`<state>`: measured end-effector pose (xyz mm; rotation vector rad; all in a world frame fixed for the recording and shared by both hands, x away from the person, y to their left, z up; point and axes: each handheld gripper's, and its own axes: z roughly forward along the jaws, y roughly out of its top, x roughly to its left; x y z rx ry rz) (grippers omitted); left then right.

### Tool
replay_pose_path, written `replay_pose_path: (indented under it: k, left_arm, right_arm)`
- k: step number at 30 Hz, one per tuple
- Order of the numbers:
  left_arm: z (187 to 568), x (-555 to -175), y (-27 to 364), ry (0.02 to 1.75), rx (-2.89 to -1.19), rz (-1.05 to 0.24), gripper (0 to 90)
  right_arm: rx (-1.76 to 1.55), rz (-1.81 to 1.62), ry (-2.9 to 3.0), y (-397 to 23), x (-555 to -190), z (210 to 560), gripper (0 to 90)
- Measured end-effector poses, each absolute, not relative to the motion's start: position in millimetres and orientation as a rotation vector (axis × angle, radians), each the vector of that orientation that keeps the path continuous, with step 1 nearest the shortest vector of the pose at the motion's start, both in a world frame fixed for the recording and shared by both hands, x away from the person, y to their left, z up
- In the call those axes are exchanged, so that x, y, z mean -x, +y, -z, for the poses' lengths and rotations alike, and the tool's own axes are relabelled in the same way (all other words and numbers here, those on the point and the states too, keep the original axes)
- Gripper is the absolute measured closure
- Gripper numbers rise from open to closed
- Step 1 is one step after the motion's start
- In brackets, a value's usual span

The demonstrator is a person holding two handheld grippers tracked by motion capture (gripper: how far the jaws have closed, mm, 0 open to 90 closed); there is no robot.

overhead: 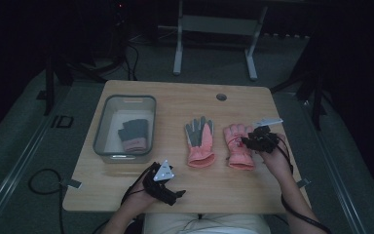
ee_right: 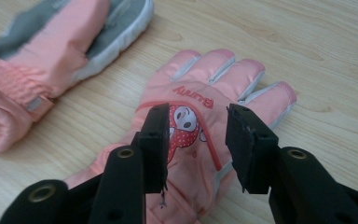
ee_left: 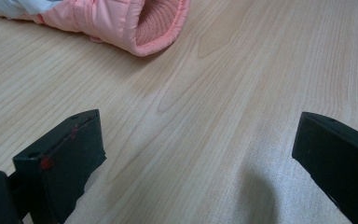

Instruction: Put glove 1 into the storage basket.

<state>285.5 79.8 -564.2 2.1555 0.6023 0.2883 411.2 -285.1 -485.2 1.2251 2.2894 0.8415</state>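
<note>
Two pink winter gloves lie side by side on the wooden table (overhead: 185,100). The left glove (overhead: 199,140) (ee_right: 51,51) shows its grey palm. The right glove (overhead: 238,148) (ee_right: 214,79) lies back up, with a cartoon patch and red lettering. My right gripper (overhead: 254,140) (ee_right: 198,119) hovers just over that patch, its jaws apart and pressing on nothing. My left gripper (overhead: 171,191) (ee_left: 200,133) rests low over bare wood near the front edge, wide open and empty. The knitted cuff of a pink glove (ee_left: 137,23) lies beyond it.
A clear plastic bin (overhead: 108,109) stands at the table's left and holds a dark grey glove with a pink cuff (overhead: 135,135). A round cable hole (overhead: 221,96) sits near the far edge. Cables trail from both grippers over the front edge.
</note>
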Motion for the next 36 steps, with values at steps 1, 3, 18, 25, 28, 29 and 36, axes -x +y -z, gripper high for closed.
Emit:
replay_pose_path:
  k: [1, 3, 18, 25, 28, 29, 36]
  left_arm:
    - [564.2, -285.5, 80.0, 0.603, -2.154, -0.286, 1.8]
    - [564.2, -285.5, 80.0, 0.603, -2.151, -0.286, 1.8]
    - [564.4, -286.8, 80.1, 0.602, -2.161, -0.285, 1.8]
    - [564.4, -286.5, 80.3, 0.602, -2.156, -0.286, 1.8]
    - [564.4, -286.5, 80.4, 0.601, -2.156, -0.284, 1.8]
    - [564.4, -286.5, 80.5, 0.601, -2.156, -0.284, 1.8]
    - [564.4, -286.4, 80.4, 0.599, -2.159, -0.288, 1.8]
  right_arm:
    - [-1.220, -0.820, 2.290, -283.4, -412.4, 487.2, 59.3]
    - [-1.236, -0.812, 2.311, -280.3, -416.0, 496.3, 58.4]
    - [-1.244, -0.712, 2.313, -269.8, -414.0, 524.4, 77.1]
    - [-1.306, -0.753, 2.250, -269.5, -410.8, 522.5, 84.4]
    - [-1.323, -0.760, 2.223, -268.5, -408.3, 514.5, 85.6]
    - [-1.326, -0.759, 2.217, -267.7, -407.7, 512.0, 85.7]
    - [-1.330, -0.814, 2.171, -257.4, -403.2, 486.1, 85.8]
